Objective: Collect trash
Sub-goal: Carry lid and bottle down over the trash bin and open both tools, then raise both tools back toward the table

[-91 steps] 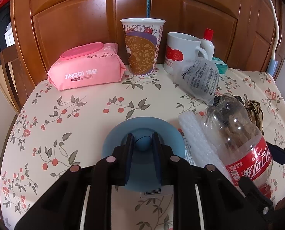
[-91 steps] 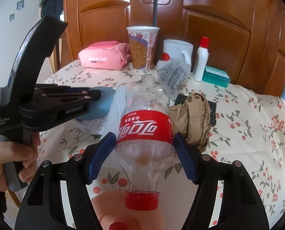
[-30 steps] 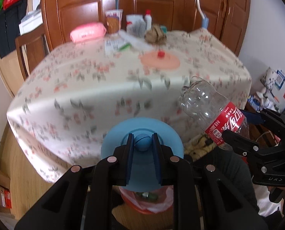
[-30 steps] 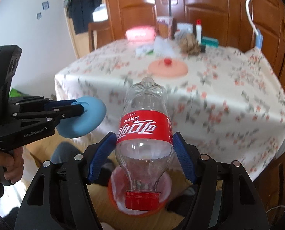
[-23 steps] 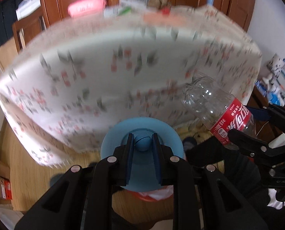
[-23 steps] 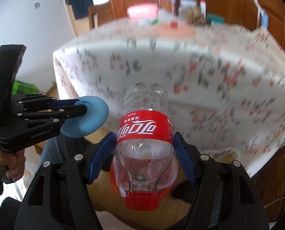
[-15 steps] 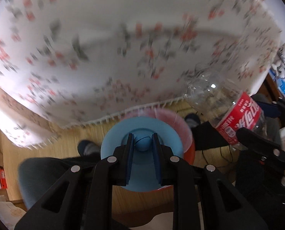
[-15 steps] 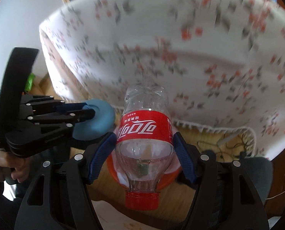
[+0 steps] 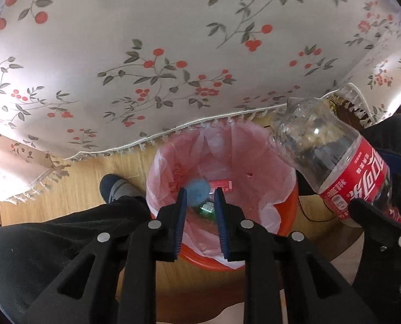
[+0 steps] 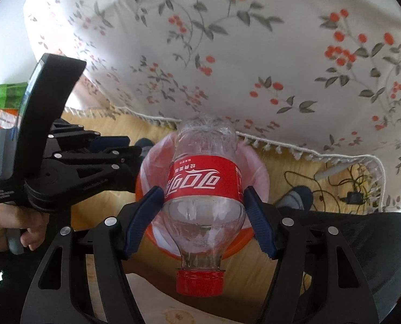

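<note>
The trash bin (image 9: 281,232), an orange pail lined with a pink bag, is sitting on the wooden floor just under the fringed hem of the bench's cherry-print cloth (image 9: 173,54), and both tools are hanging over it. Starting at the left tool (image 9: 199,210), its blue pads are standing a little apart with nothing gripped between them, and just past their tips, toward 12 o'clock, a blue lid (image 9: 197,189) is showing blurred inside the liner, apparently dropping among a red wrapper and a bit of green already at the bottom. The right tool (image 10: 201,216) is clamping the cola bottle (image 10: 204,189) around its red label, cap toward the camera and base pointing at the bin's mouth; from the left wrist camera that bottle is hovering at about 2 o'clock, over the bin's rim rather than inside it. So, as I judge it, one piece is being delivered now, a few are already in, the bottle is next to go, and more litter may be waiting on the bench top, which is out of sight here. Compared with half a second ago, the left tool was pinching the lid by its knob; those pads are now spread and the lid is falling free, while the right tool is keeping the same hold on the bottle and the bin is filling more of both views.
</note>
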Tool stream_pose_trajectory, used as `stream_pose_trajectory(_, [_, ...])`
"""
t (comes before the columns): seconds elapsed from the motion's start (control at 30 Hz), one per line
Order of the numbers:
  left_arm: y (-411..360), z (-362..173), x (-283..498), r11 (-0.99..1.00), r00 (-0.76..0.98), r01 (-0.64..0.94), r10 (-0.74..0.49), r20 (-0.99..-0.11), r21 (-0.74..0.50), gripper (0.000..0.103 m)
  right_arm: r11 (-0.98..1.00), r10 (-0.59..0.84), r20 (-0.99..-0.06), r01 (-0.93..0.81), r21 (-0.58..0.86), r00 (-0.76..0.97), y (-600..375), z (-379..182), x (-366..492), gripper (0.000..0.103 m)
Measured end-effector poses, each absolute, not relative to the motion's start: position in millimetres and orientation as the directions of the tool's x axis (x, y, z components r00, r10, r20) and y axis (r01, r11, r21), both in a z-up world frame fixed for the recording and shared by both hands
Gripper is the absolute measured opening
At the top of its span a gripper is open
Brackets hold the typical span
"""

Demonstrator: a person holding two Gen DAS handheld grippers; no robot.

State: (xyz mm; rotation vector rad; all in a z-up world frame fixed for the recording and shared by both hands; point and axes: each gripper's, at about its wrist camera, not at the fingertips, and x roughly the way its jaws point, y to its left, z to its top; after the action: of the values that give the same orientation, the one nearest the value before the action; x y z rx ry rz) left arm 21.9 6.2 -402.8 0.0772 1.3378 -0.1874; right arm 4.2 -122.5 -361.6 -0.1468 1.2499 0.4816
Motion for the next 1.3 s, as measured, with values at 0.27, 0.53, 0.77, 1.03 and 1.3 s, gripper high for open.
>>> stream_pose_trajectory(0.27, [38.0,-395.9,27.4,0.997,0.217,0.081,-0.011,-0.976,0.006,0.028,0.874,0.261,-0.951,-0.458,0.162,0.162,-100.2,-395.4,16.6,0.066])
stream_pose_trajectory(0.53, [53.5,-391.7,27.8,0.999,0.225,0.045,0.001,-0.974,0.012,0.039,0.860,0.240,-0.966,-0.483,0.167,0.094,-75.1,-435.7,24.5,0.067])
stream_pose_trajectory(0.77, [55.7,-392.1,28.2,0.999,0.231,0.035,0.006,-0.973,0.014,0.046,0.853,0.257,-0.961,-0.492,0.175,0.105,-70.7,-445.1,27.2,0.085])
stream_pose_trajectory(1.03, [55.1,-364.8,22.1,1.000,0.296,0.024,0.003,-0.955,0.011,0.065,0.863,0.236,-0.929,-0.501,0.064,0.287,-86.6,-400.7,13.5,0.095])
stream_pose_trajectory(1.3, [41.4,-253.0,-2.8,0.996,0.519,0.069,0.008,-0.855,0.051,0.081,0.884,0.256,-0.838,-0.468,0.001,0.481,-130.4,-291.0,-10.1,0.097])
